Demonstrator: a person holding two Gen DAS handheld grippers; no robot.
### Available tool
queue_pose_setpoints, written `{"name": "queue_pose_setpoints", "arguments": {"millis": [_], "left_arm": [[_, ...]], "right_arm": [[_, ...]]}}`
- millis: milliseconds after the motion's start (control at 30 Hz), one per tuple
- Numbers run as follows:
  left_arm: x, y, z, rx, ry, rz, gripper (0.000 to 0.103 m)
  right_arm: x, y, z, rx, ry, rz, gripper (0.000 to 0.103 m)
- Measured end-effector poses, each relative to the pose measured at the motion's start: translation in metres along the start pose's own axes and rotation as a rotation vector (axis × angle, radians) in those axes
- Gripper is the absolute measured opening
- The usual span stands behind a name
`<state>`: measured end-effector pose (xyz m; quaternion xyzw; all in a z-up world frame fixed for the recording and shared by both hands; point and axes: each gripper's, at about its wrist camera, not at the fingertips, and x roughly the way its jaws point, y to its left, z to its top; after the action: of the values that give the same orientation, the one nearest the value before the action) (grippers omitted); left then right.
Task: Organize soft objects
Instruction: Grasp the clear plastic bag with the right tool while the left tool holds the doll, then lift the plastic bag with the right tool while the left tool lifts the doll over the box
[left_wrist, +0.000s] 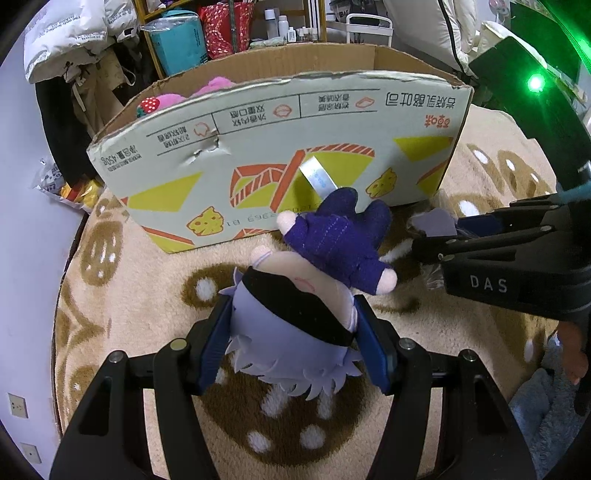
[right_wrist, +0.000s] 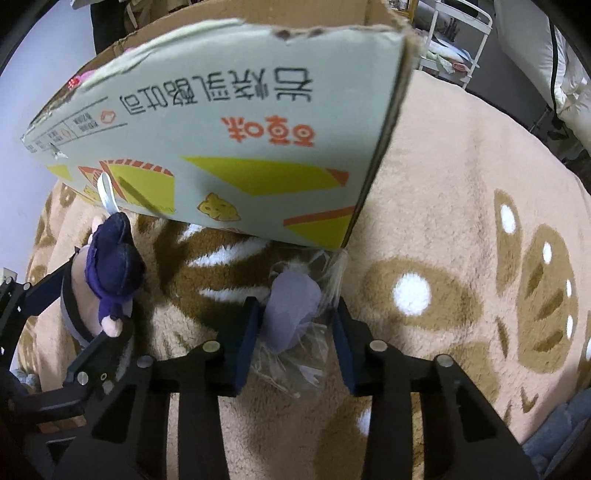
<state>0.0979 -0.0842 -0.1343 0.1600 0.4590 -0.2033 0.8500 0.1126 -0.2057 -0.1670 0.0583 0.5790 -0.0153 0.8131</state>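
The box (left_wrist: 280, 147) is printed cardboard: orange Chinese characters upside down, yellow wedges, small cheese shapes, and "450g" at one corner (the finer print is too small to read). Its near wall has a torn dent. Inside, pink plush (left_wrist: 207, 90) and a strawberry toy (left_wrist: 148, 105) show above the rim. A white tag (left_wrist: 317, 176) hangs on its face.

The right gripper (right_wrist: 295, 325) bears "DAS" in the left wrist view. Its blue pads straddle a lilac plush (right_wrist: 291, 306) wrapped in a crinkled clear bag (right_wrist: 295, 362), lying on the rug (right_wrist: 443, 184) at the box's near corner; whether the pads touch it I cannot tell.

The left gripper (left_wrist: 291, 339) pinches a doll (left_wrist: 295, 314) by its head: spiky pale-lilac felt hair, black band, navy suit, just before the box. The rug is fluffy beige with brown cookie shapes.
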Motion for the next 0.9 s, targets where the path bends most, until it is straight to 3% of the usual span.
{"name": "queue_pose_setpoints", "arguments": {"millis": [233,333,567,767,900], "left_arm": [[-0.014,0.005,0.002,-0.030,-0.027,0.008,0.063],[-0.023,0.007,0.002,-0.040,-0.047,0.014,0.063],[-0.047,0.012,0.003,-0.069,-0.100,0.024,0.063],[-0.072,0.014,-0.002,-0.067,-0.166,0.043,0.063],[-0.093,0.015,0.000,-0.075,-0.238,0.060,0.063]], "right_arm": [[-0.011,-0.002,-0.003,0.004,-0.014,0.065,0.033],[-0.019,-0.005,-0.005,0.015,-0.026,0.122,0.032],[-0.046,-0.011,-0.012,0.000,-0.075,0.161,0.032],[-0.074,-0.025,-0.016,0.019,-0.147,0.209,0.032],[-0.098,-0.028,-0.016,0.047,-0.242,0.252,0.032]]}}
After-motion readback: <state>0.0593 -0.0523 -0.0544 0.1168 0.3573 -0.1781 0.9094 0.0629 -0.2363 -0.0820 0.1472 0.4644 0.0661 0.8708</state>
